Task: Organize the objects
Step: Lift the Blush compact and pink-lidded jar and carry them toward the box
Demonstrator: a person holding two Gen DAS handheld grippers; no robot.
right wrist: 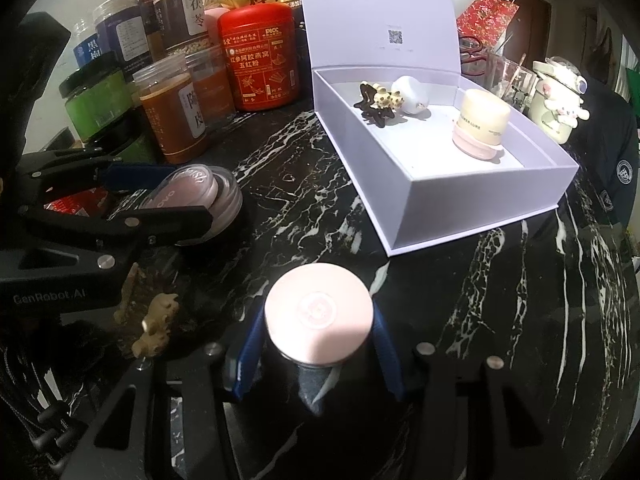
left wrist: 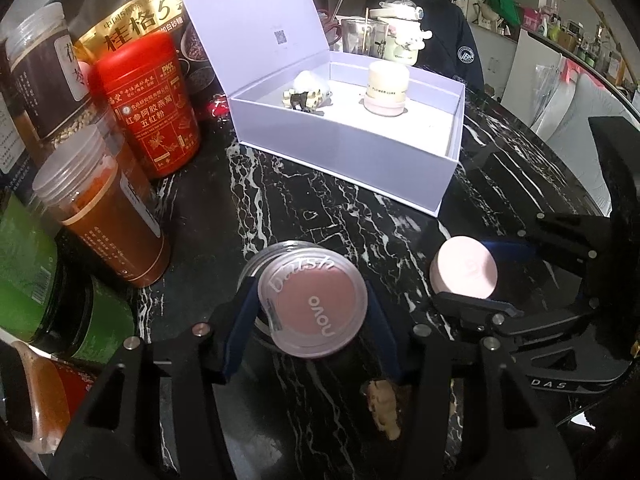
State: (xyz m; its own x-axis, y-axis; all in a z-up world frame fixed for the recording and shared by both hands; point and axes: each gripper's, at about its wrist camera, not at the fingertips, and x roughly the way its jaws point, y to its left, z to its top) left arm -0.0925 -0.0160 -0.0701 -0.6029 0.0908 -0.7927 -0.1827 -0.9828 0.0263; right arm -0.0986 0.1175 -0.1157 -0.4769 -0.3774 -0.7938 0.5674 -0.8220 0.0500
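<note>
Jars are crowding the left edge of the black marble table [left wrist: 304, 184], leaving bare tabletop before the open white cardboard box [left wrist: 360, 160]. The left gripper [left wrist: 312, 312] is clamping a round clear-lidded pink blush compact [left wrist: 312, 304]; rightward, the right gripper [right wrist: 318, 330] is squeezing a pale-pink round-capped jar [right wrist: 318, 316], both near the box's front wall.
</note>
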